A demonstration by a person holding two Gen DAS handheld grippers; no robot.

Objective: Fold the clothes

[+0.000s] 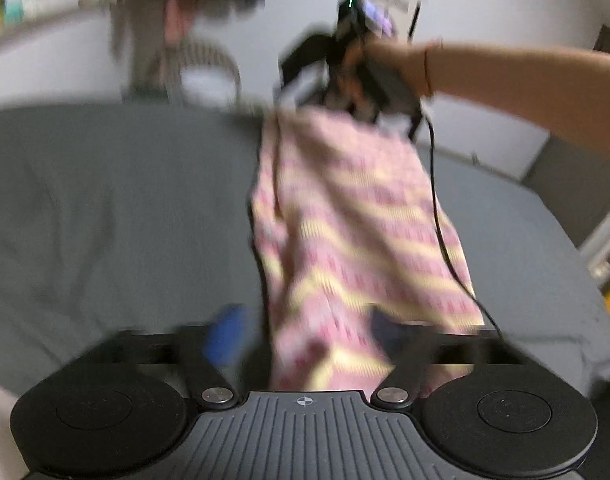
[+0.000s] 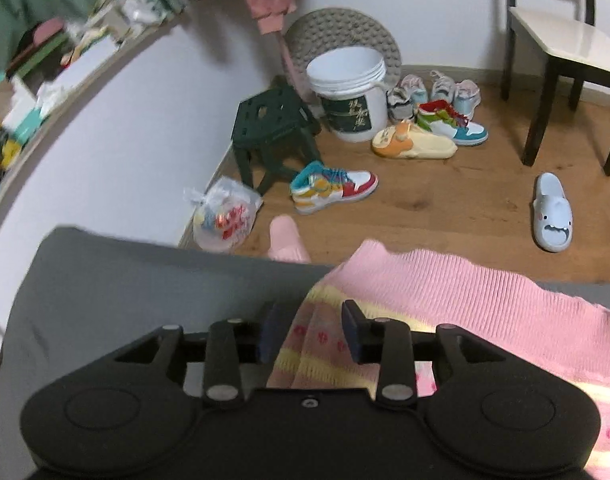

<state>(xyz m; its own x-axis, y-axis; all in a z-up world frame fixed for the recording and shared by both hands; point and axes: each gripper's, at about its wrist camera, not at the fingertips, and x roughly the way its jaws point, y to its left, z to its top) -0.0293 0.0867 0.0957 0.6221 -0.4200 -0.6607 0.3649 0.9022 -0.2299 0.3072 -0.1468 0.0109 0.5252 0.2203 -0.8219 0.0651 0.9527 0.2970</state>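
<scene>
A pink and yellow patterned knit sweater [image 1: 357, 220] hangs stretched over the grey bed sheet [image 1: 125, 200], and the left wrist view is blurred. A person's hand holds my right gripper [image 1: 357, 92] at the sweater's raised far end. In the right wrist view, my right gripper [image 2: 313, 332] is shut on a bunched fold of the sweater [image 2: 445, 284] near its pink ribbed hem. My left gripper [image 1: 305, 332] stands open at the near end. The cloth runs between its fingers, with a gap beside the blue left pad [image 1: 225, 336].
A black cable [image 1: 441, 220] trails across the sweater. Beyond the bed edge [image 2: 125, 280] lies a wooden floor with a green stool [image 2: 273, 128], a white bucket [image 2: 351, 92], several shoes [image 2: 329, 188], a plastic bag [image 2: 225, 216], a slipper [image 2: 553, 216] and a chair [image 2: 557, 48].
</scene>
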